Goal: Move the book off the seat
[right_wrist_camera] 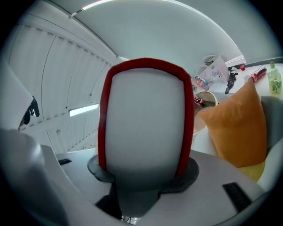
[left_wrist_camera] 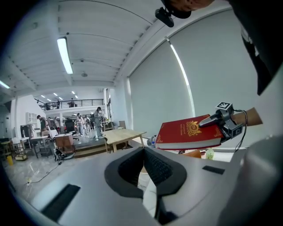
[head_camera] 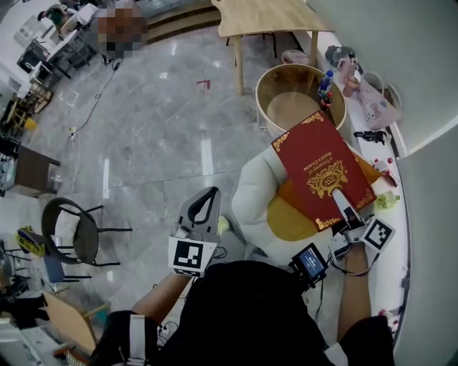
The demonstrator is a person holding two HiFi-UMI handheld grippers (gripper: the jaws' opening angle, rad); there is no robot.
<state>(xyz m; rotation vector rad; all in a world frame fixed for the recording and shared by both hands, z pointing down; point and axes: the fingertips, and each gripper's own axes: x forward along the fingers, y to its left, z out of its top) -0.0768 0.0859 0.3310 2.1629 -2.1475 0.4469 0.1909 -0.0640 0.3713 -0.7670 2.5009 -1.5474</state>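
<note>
A red book (head_camera: pixel 318 168) with gold print hangs tilted in the air above a white armchair (head_camera: pixel 252 193) that holds an orange cushion (head_camera: pixel 292 194) and a yellow cushion (head_camera: pixel 290 223). My right gripper (head_camera: pixel 342 204) is shut on the book's near edge. In the right gripper view the book (right_wrist_camera: pixel 146 119) fills the space between the jaws of that gripper (right_wrist_camera: pixel 145 170), its white pages edge-on between red covers. From the left gripper view the book (left_wrist_camera: pixel 188 132) and the right gripper (left_wrist_camera: pixel 221 119) show at the right. My left gripper (head_camera: pixel 206 194) (left_wrist_camera: pixel 143 152) is shut and holds nothing, left of the chair.
Beyond the chair stand a round wooden side table (head_camera: pixel 290 100) and a larger wooden table (head_camera: pixel 265 18). A white sill (head_camera: pixel 390 143) along the right carries bottles, a patterned bag (head_camera: pixel 376 107) and small items. A black wire chair (head_camera: pixel 71 229) stands on the marble floor at left.
</note>
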